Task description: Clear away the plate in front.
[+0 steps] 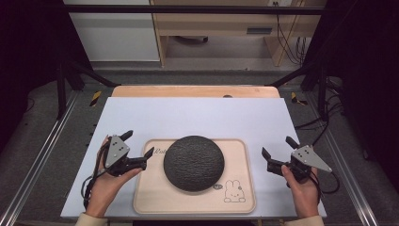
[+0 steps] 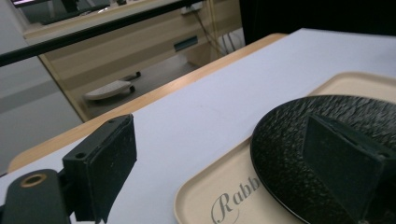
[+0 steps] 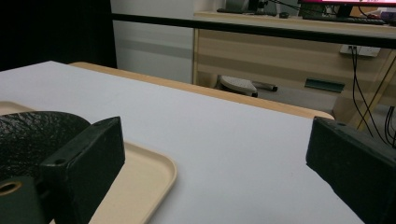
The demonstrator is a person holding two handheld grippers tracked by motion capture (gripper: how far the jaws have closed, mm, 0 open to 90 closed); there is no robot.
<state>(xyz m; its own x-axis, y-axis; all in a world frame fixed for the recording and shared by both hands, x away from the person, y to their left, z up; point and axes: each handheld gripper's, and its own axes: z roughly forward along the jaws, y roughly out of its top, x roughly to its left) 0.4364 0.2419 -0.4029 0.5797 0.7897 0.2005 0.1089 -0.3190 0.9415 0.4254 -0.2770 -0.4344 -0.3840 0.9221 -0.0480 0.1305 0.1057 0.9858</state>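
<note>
A dark round textured dome, like an upturned bowl, rests in the middle of a pale wooden tray printed with a rabbit drawing. My left gripper is held just left of the tray, jaws wide apart, nothing between them. In the left gripper view the dome lies behind the right jaw and the tray shows the letters "Rabb". My right gripper hovers right of the tray, open and empty. In the right gripper view the dome and tray corner sit at the left.
The tray lies on a white sheet covering a wooden table. Black frame rails surround the table. Beyond it stand a light wood desk and hanging cables.
</note>
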